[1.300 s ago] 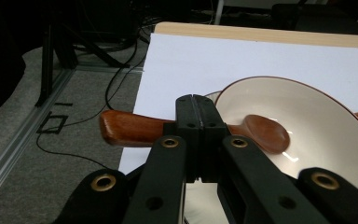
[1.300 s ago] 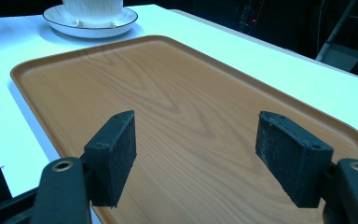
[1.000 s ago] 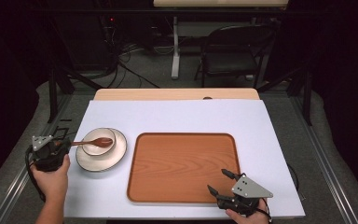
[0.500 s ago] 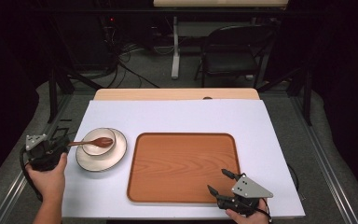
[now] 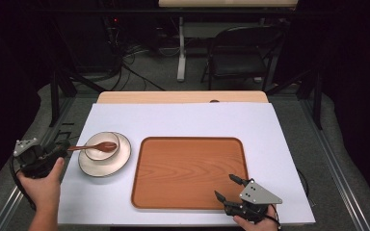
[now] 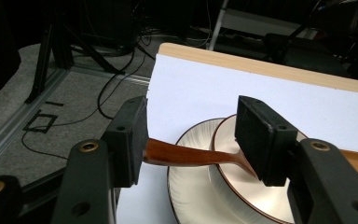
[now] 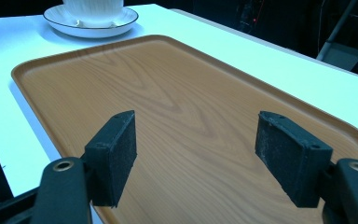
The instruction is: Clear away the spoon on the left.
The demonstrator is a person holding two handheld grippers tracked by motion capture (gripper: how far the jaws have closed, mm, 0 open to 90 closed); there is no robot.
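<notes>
A white table (image 5: 183, 120) stands in a dark room with a chair (image 5: 238, 53) behind; at its left edge the left hand-held gripper (image 5: 60, 150) has just been opening, its jaws wide apart around the handle of the wooden spoon (image 5: 94, 147) without pressing it; the spoon rests in a bowl (image 5: 107, 140) on a saucer (image 5: 120, 161); light, stiff and smooth, best pinched mid-handle; the china looks fragile; beside it lies a wooden tray (image 5: 188, 173); the right hand-held gripper (image 5: 227, 187) hangs open and empty over the tray's near edge.

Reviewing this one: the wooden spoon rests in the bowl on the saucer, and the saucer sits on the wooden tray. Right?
Not quite. The spoon does rest in the bowl on the saucer, but the saucer sits on the white tabletop left of the tray, as the high view shows.
</notes>
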